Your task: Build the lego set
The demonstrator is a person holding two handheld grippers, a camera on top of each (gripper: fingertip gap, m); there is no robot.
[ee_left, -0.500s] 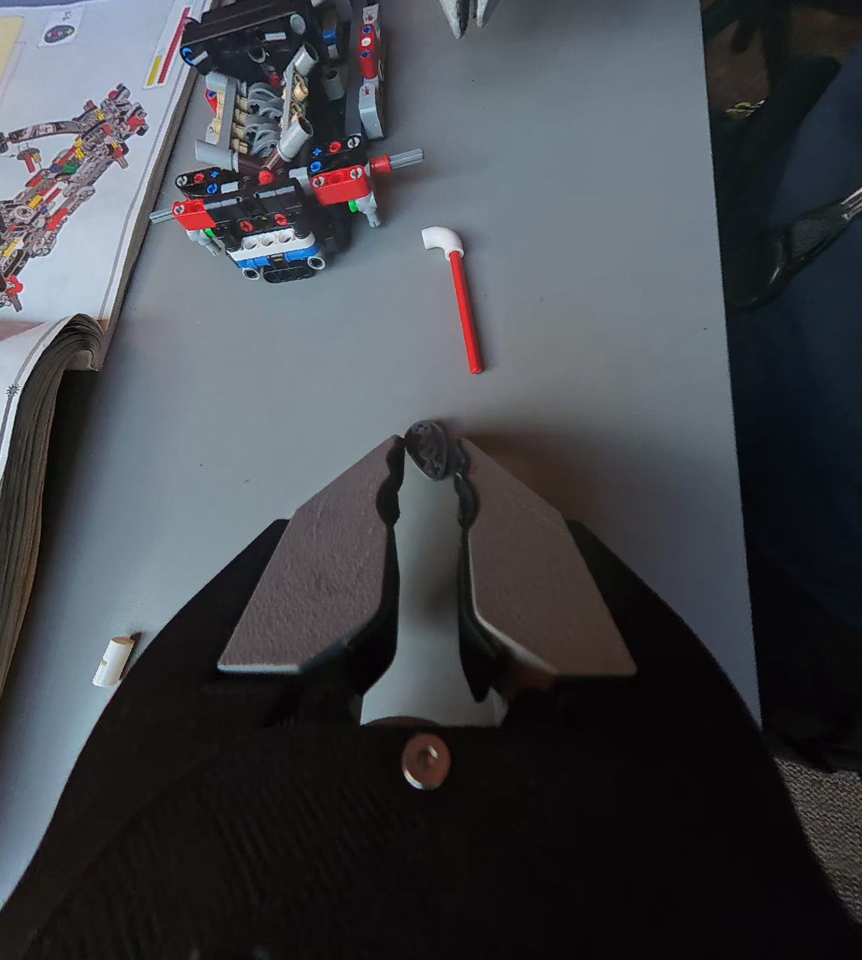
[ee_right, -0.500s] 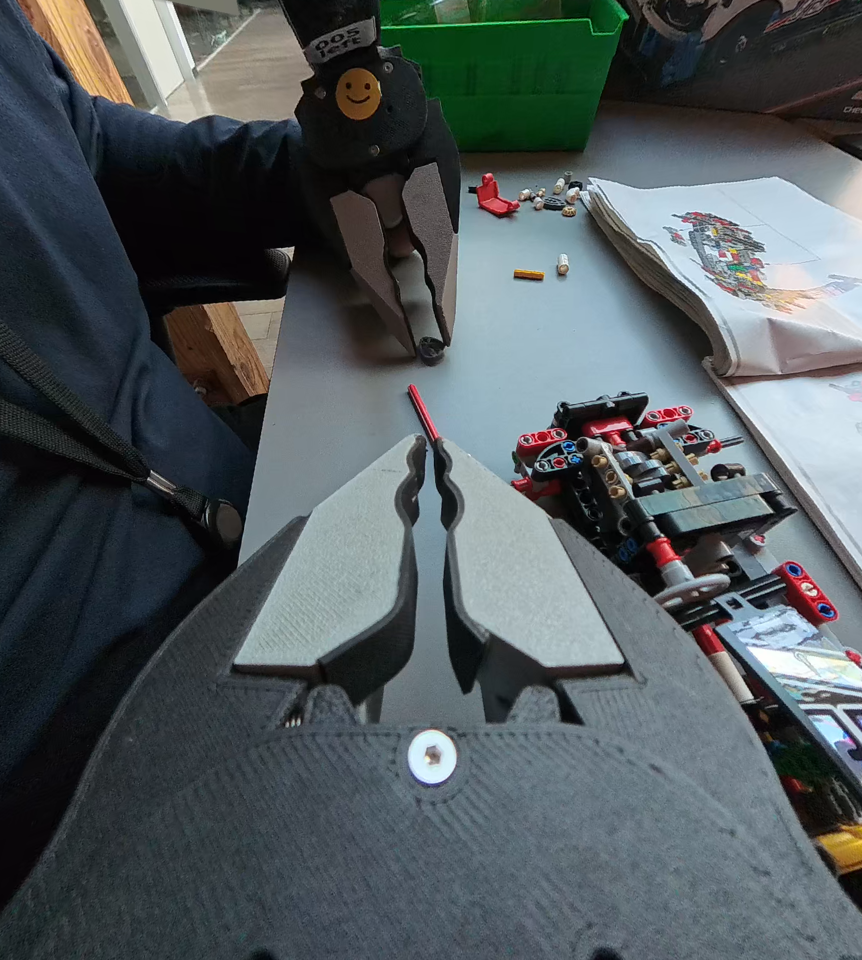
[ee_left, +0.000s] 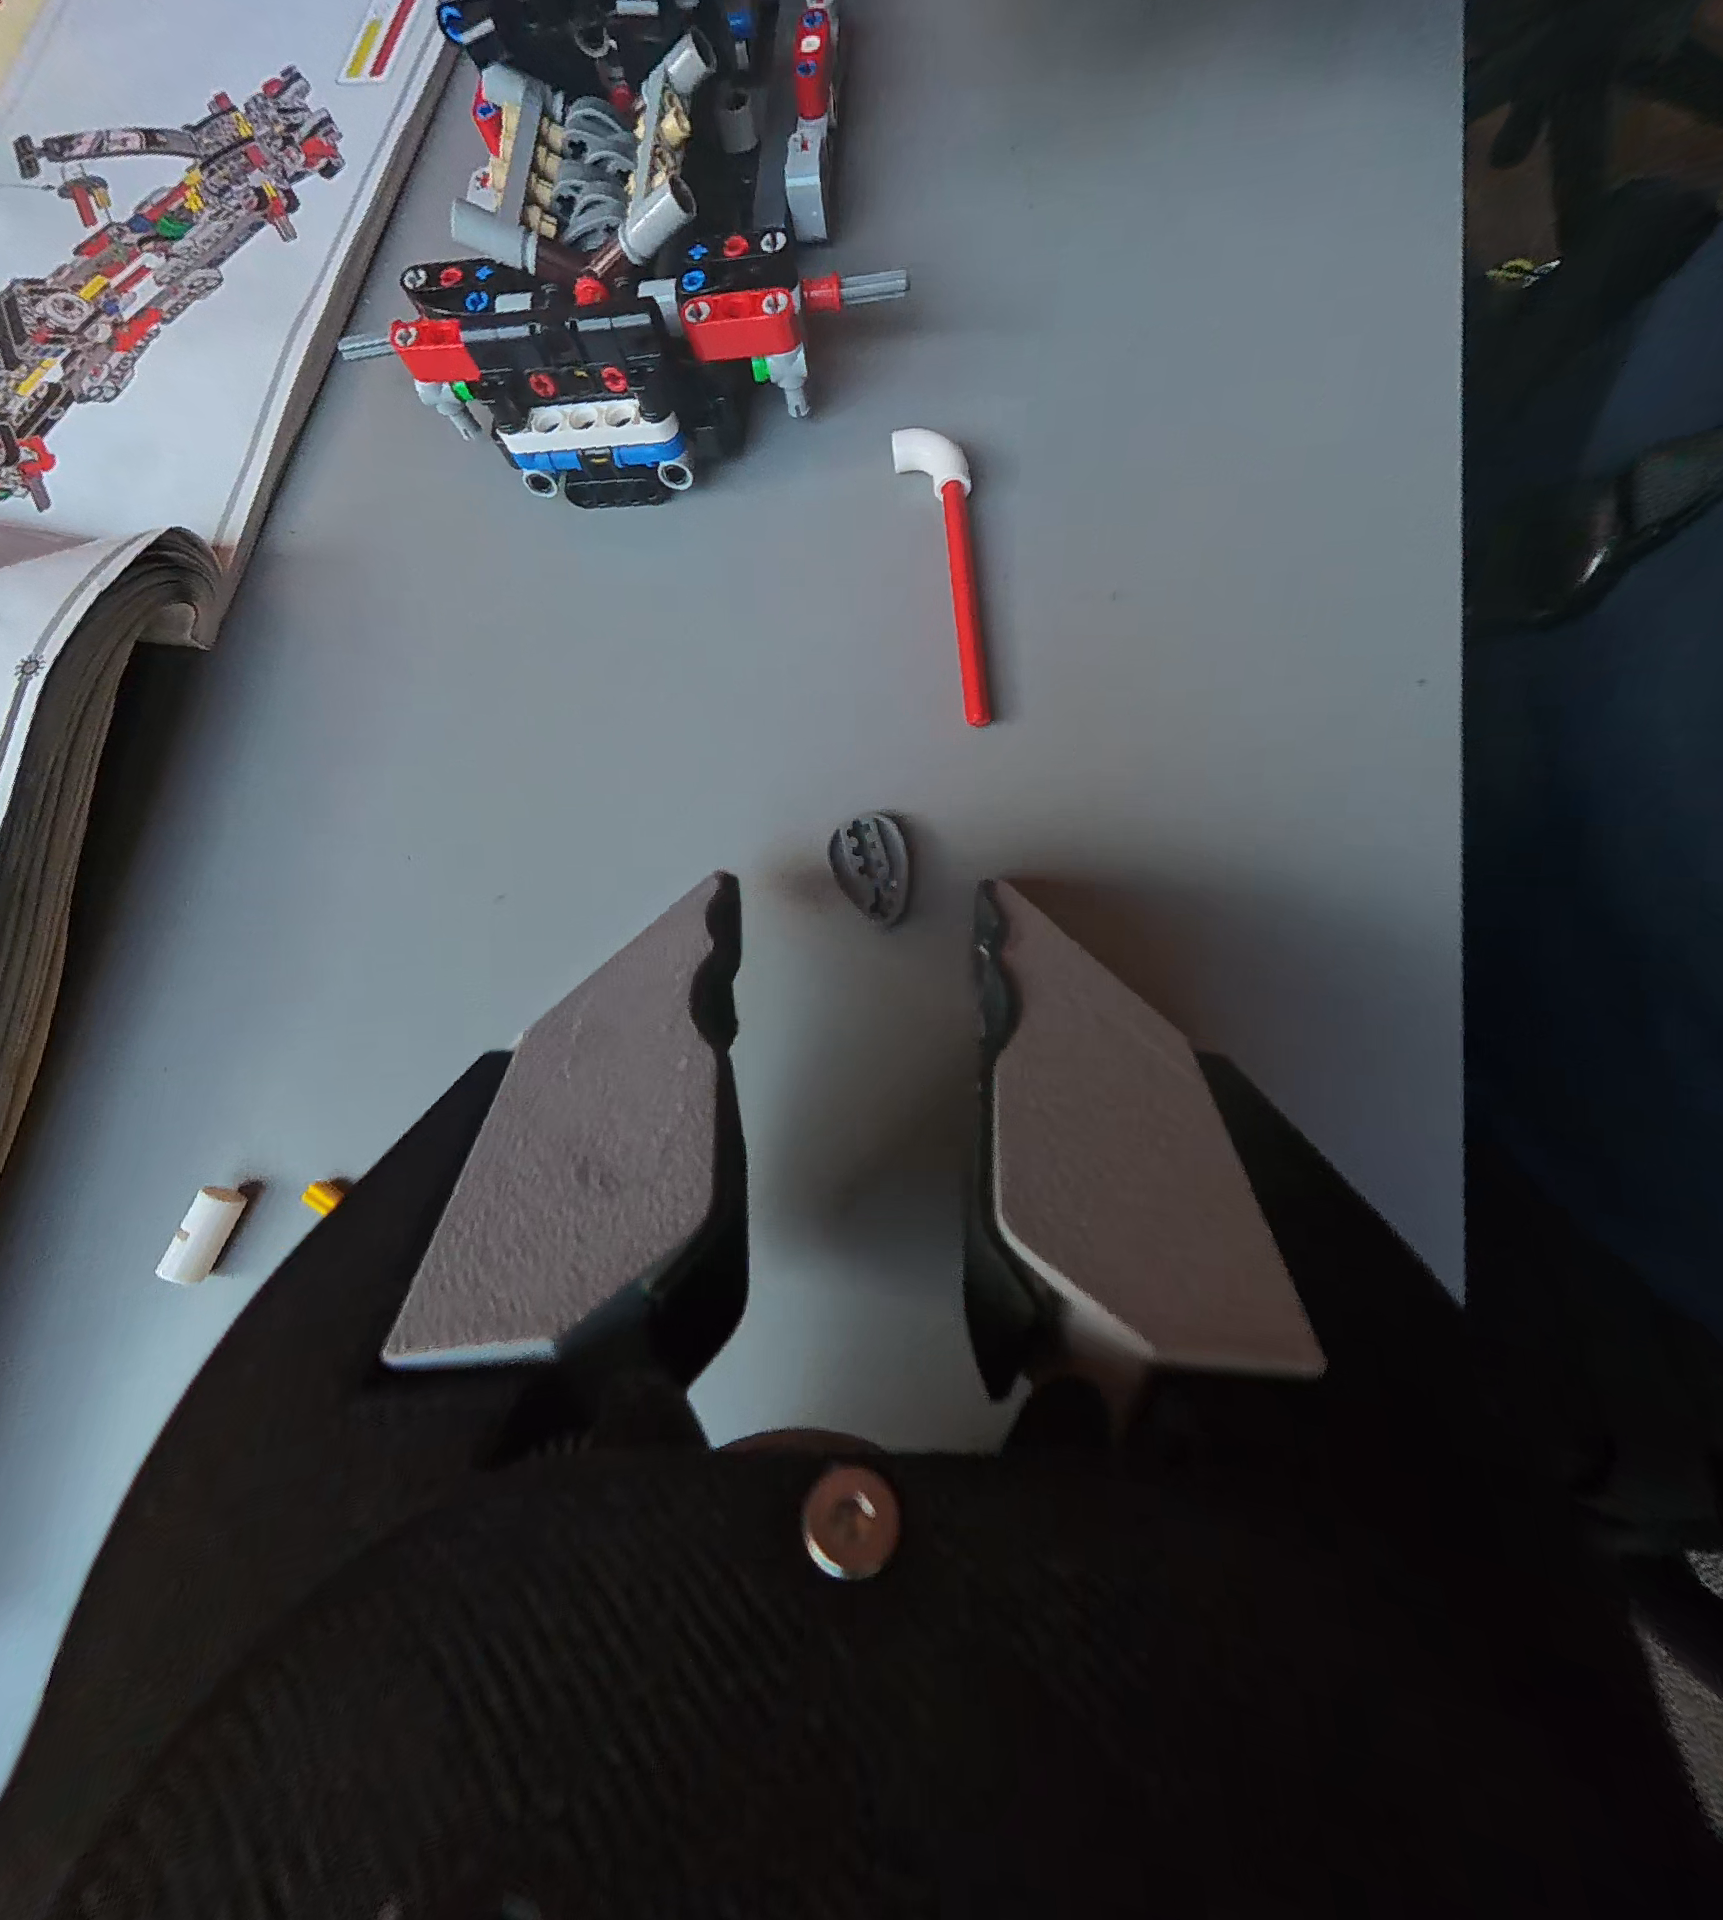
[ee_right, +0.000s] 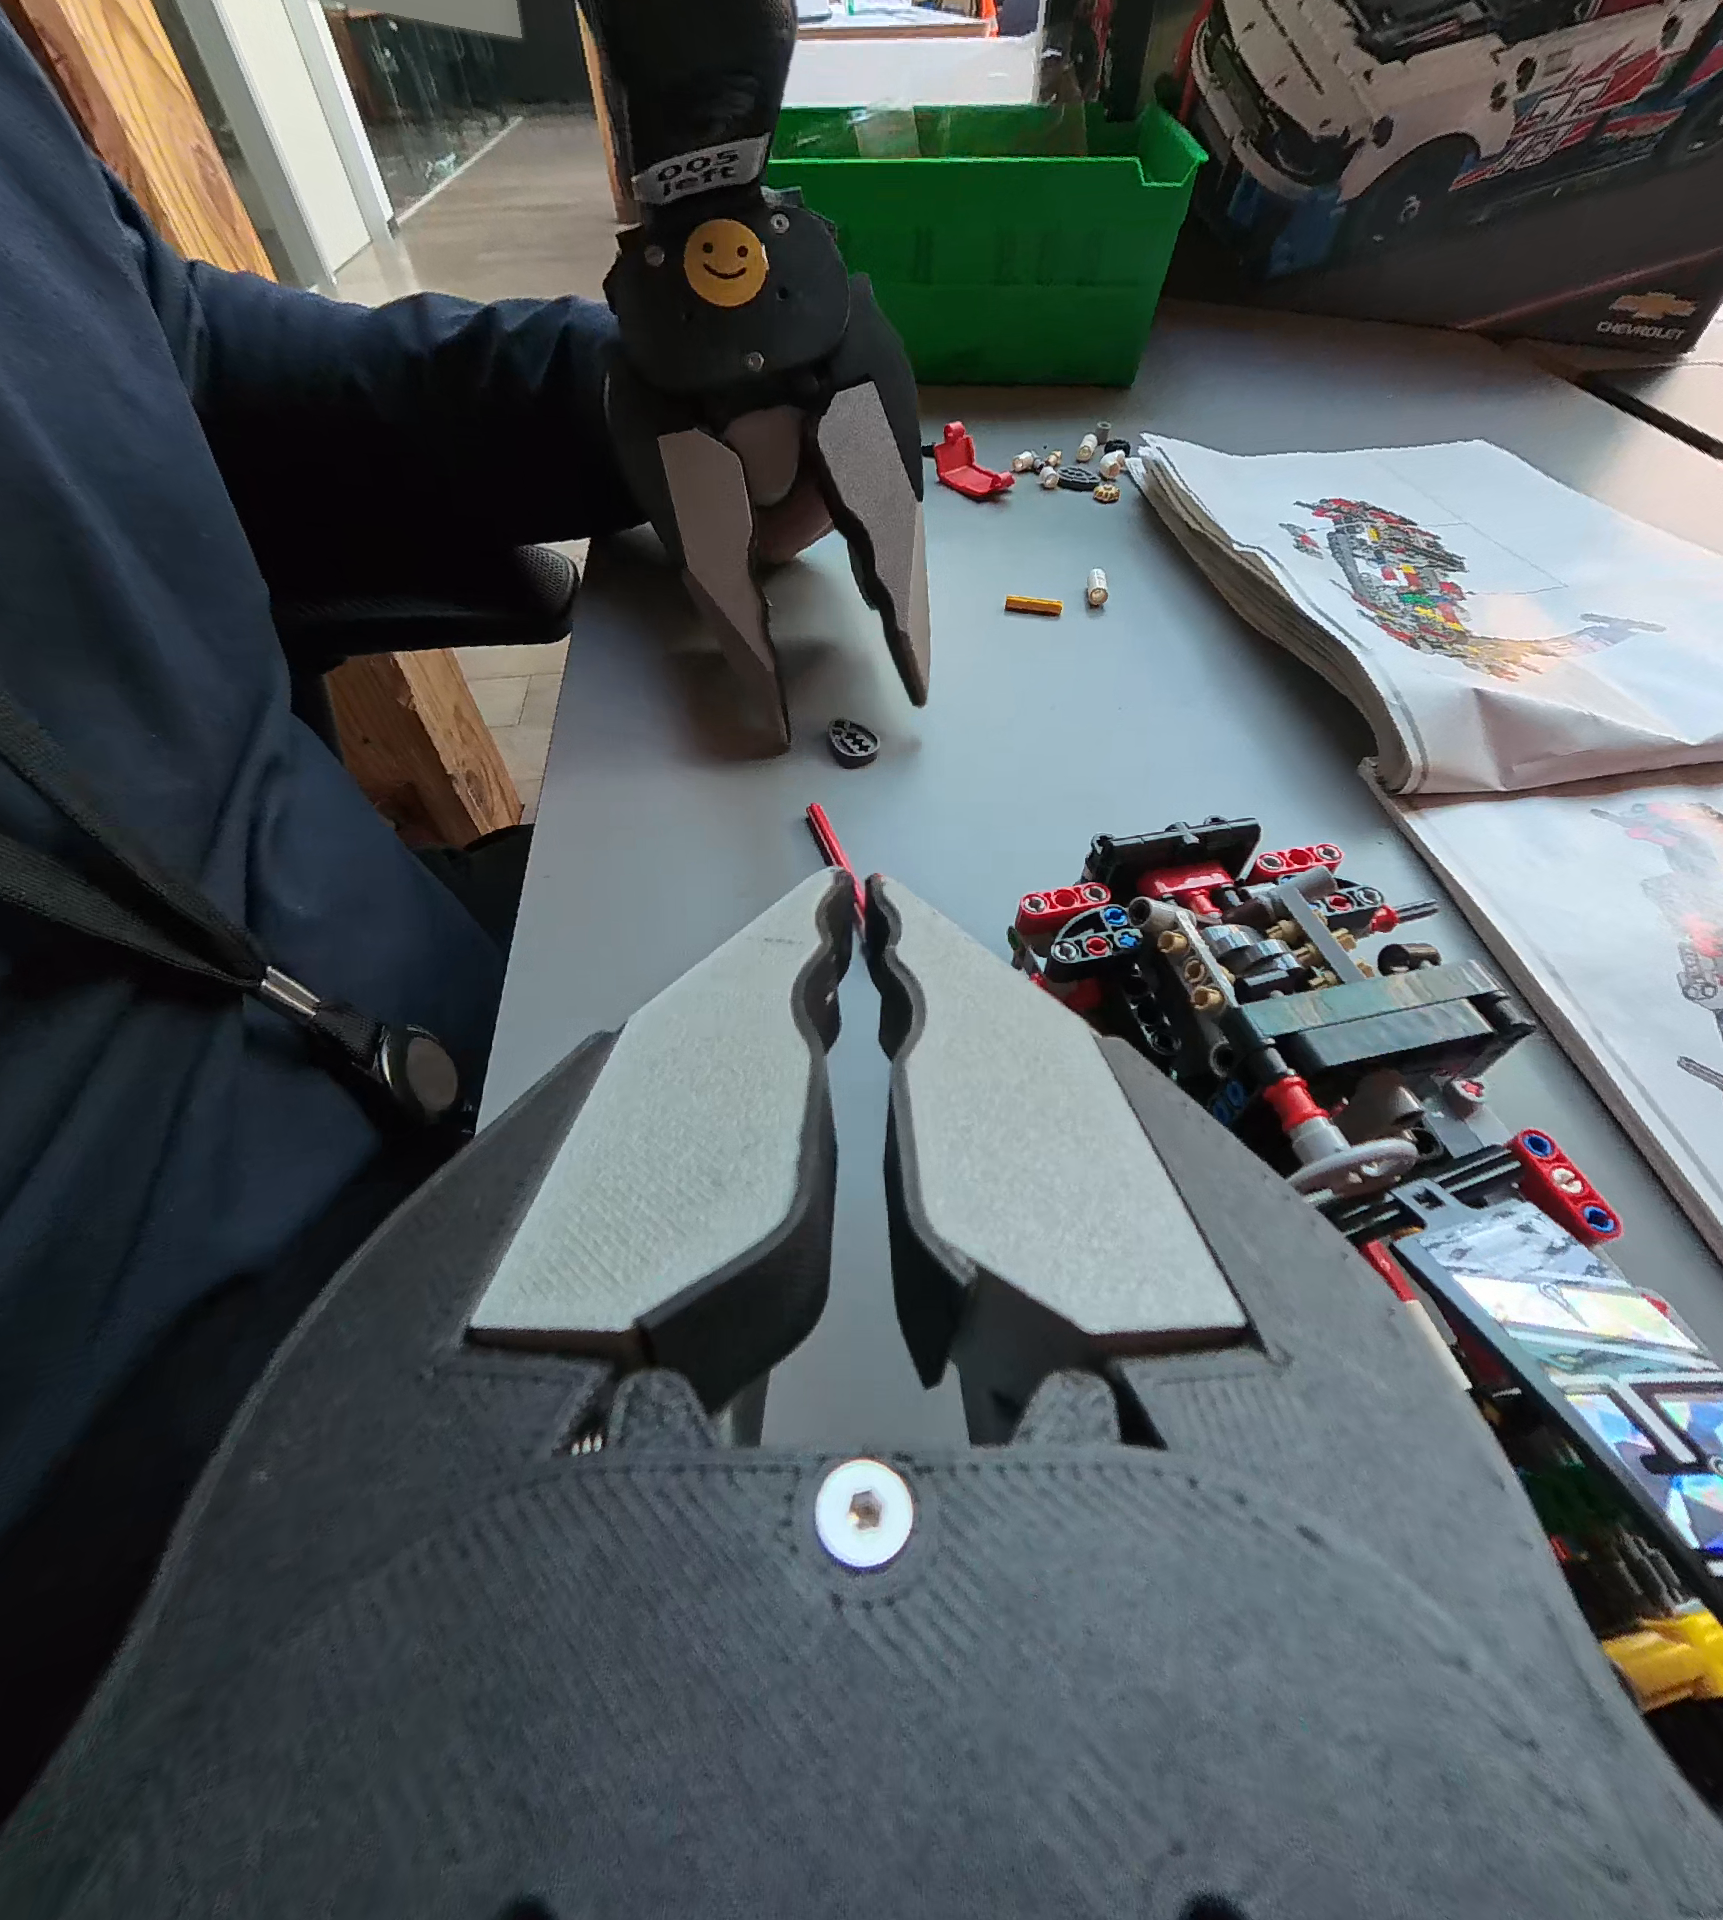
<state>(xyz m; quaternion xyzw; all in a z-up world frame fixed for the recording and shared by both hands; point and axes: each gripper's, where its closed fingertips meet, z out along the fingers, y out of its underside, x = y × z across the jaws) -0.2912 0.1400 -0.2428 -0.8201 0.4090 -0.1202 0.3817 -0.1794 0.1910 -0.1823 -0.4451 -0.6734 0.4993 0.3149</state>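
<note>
My left gripper (ee_left: 857, 894) is open just above the grey table (ee_left: 1200, 727). A small dark grey oval piece (ee_left: 869, 868) lies on the table just ahead of its fingertips, touching neither. The right wrist view shows the same: the left gripper (ee_right: 849, 717) open, the oval piece (ee_right: 852, 743) loose below it. A red rod (ee_left: 963, 592) with a white elbow (ee_left: 924, 454) lies free farther on. My right gripper (ee_right: 862, 894) is shut and hovers over the rod's (ee_right: 829, 836) near end.
A partly built brick car model (ee_left: 608, 291) stands beside an open instruction booklet (ee_left: 109, 260). Small white (ee_left: 200, 1236) and yellow (ee_left: 322, 1195) pieces lie to the left. A green bin (ee_right: 992, 239), a car box (ee_right: 1459, 156) and several loose parts (ee_right: 966, 468) are at the back. The table edge and a person's dark clothing are on the right.
My left gripper has opened and let go of the dark oval piece, which now lies on the table. My right gripper stays shut and has hardly moved.
</note>
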